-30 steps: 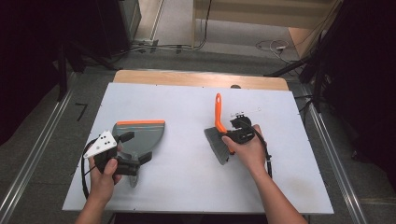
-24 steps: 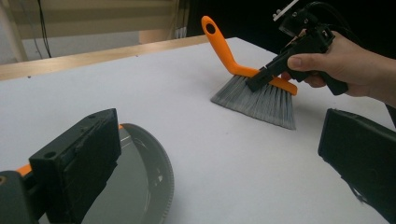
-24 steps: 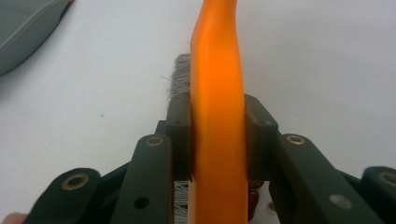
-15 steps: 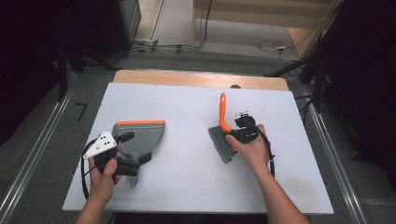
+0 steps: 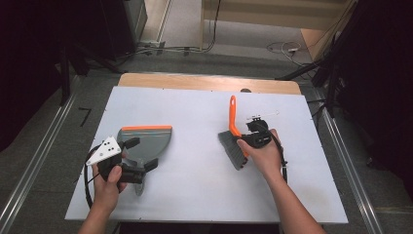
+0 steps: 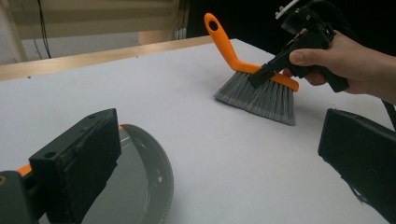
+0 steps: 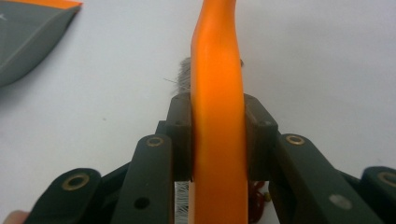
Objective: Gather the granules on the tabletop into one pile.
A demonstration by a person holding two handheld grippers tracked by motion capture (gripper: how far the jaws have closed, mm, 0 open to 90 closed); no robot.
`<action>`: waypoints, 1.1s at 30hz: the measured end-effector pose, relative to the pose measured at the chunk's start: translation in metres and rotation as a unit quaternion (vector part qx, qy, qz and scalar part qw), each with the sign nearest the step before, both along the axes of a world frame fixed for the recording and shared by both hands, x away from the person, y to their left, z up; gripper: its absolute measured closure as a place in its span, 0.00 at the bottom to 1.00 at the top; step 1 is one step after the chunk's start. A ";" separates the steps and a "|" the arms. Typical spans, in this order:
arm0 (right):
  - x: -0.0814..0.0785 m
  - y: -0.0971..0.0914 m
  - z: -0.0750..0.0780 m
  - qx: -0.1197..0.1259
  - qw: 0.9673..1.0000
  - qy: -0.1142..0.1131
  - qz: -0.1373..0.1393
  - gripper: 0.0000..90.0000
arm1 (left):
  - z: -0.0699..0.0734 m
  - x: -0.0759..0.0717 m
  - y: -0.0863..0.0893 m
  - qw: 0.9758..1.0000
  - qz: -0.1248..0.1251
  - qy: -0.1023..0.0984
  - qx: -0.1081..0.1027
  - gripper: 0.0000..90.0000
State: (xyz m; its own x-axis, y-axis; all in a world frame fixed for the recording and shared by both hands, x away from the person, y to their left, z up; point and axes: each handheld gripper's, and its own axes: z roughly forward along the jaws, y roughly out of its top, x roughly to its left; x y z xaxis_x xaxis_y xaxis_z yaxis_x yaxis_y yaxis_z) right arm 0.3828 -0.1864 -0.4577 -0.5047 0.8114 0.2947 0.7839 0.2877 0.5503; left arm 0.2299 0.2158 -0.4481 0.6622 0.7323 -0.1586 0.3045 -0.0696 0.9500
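A hand brush (image 5: 233, 117) with an orange handle and grey bristles stands on the white table (image 5: 195, 195) right of centre. My right gripper (image 5: 243, 141) is shut on its orange back; in the right gripper view both pads press on the orange plastic (image 7: 217, 93). The left gripper view has the brush (image 6: 261, 93) and that gripper (image 6: 266, 72) across the table. A grey dustpan (image 5: 151, 139) with an orange lip lies at the left. My left gripper (image 5: 141, 153) hovers open over its rear part, one jaw above the pan (image 6: 140, 186), the other off to the side.
A wooden board (image 5: 204, 83) borders the table's far edge. Cables lie on the floor beyond it, and metal rails (image 5: 44, 141) run along both sides. Bare table surface separates the dustpan and the brush.
The right gripper has carried the brush slightly to the right. The left hand and the dustpan have stayed put.
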 end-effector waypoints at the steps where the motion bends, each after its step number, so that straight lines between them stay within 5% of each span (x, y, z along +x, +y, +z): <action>1: 0.000 0.001 0.003 -0.004 1.000 -0.012 0.010 0.76 | 0.000 0.000 0.000 1.000 0.000 0.000 0.000 0.00; 7: -0.005 0.001 0.030 -0.004 0.998 -0.044 0.050 0.76 | 0.000 0.001 0.000 1.000 0.000 0.001 -0.001 0.00; 11: -0.011 -0.004 0.046 -0.020 0.992 -0.072 0.100 0.76 | 0.000 0.000 0.000 1.000 0.000 0.000 -0.001 0.00; 15: -0.020 -0.013 0.053 -0.045 0.981 -0.084 0.170 0.76 | 0.000 0.000 0.000 1.000 0.001 0.002 -0.002 0.00; 21: -0.038 -0.026 0.046 -0.067 0.952 -0.105 0.279 0.76 | -0.001 0.001 -0.002 1.000 -0.002 0.003 0.002 0.00; 30: -0.045 -0.029 0.017 -0.067 0.932 -0.070 0.348 0.76 | 0.000 0.001 -0.004 1.000 -0.002 0.003 0.004 0.00; 33: -0.038 -0.027 0.009 -0.074 0.929 -0.080 0.353 0.76 | -0.001 0.002 -0.004 1.000 -0.002 0.003 0.004 0.00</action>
State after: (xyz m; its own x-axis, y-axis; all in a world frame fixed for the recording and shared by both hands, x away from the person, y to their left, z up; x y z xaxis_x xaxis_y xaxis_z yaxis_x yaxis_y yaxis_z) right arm 0.3447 -0.2131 -0.4484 -0.9546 0.2866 0.0817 0.2822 0.7811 0.5569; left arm 0.2314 0.2113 -0.4490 0.6637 0.7313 -0.1570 0.3103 -0.0782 0.9474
